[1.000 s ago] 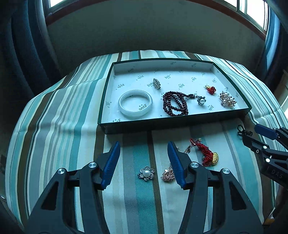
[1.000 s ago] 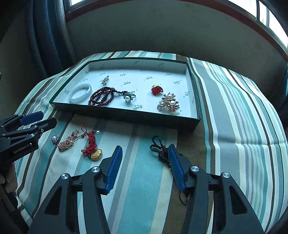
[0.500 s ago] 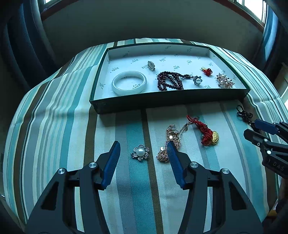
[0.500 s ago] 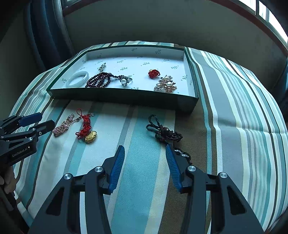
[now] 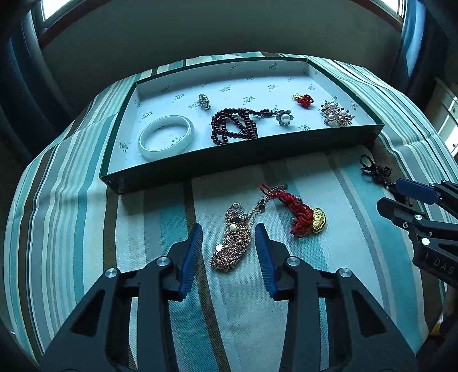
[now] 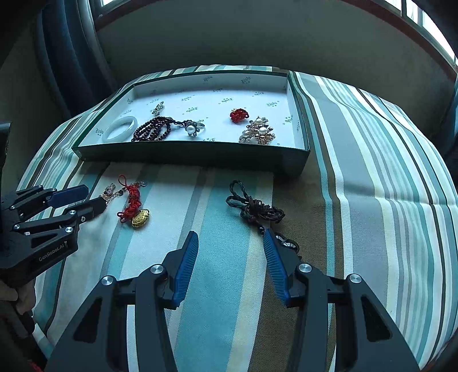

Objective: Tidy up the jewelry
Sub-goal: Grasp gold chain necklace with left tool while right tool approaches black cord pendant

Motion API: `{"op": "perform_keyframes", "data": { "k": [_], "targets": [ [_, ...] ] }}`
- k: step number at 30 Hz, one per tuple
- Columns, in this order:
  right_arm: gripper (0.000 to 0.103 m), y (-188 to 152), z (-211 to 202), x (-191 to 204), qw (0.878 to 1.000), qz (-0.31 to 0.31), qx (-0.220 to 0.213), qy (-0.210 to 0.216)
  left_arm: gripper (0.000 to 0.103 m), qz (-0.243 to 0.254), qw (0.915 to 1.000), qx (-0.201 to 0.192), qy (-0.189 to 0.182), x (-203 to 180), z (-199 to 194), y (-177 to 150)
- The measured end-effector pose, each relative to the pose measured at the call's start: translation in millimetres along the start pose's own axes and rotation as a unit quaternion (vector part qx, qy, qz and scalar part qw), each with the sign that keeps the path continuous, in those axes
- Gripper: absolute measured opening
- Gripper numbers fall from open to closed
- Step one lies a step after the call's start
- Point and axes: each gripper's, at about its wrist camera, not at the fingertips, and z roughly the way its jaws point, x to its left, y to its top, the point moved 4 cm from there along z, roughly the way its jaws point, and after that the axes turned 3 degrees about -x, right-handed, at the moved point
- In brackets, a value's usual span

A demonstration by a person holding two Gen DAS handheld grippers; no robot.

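Left tool (image 5: 227, 251) is open (nothing gripped), straddling the gold chain (image 5: 233, 243); right tool (image 6: 230, 259) is open beside the dark cord (image 6: 254, 210).

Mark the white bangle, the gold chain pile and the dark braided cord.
white bangle (image 5: 166, 136), left wrist view, on its front rim.
gold chain pile (image 5: 233, 240), left wrist view, mid-heap.
dark braided cord (image 6: 259, 210), right wrist view, central knot.

Daylight from windows (image 5: 51, 11) at top corners, blown out to white; rest of room dim w/ cool blue cast; strong fisheye bend + dark vignette at edges; tray (image 6: 200, 154) front wall throws soft shadow on striped cloth (image 6: 372, 160); center sharp, no motion blur.
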Motion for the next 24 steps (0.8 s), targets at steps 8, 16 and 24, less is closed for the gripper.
{"op": "perform_keyframes", "data": {
  "k": [8, 16, 24],
  "targets": [
    [0.048, -0.9, 3.0, -2.6, 1.0, 0.002, 0.004, -0.003, 0.036, 0.006, 1.0, 0.005, -0.003, -0.8, 3.9, -2.8],
    [0.048, -1.8, 4.0, -2.6, 1.0, -0.002, 0.007, -0.005, 0.021, 0.014, 0.9997, 0.003, -0.019, -4.9, 3.9, -2.7],
    [0.048, -1.9, 3.5, -2.4, 1.0, -0.002, 0.007, -0.005, 0.014, 0.012, 0.9997, 0.002, -0.023, -5.3, 3.2, -3.6]
  ]
}}
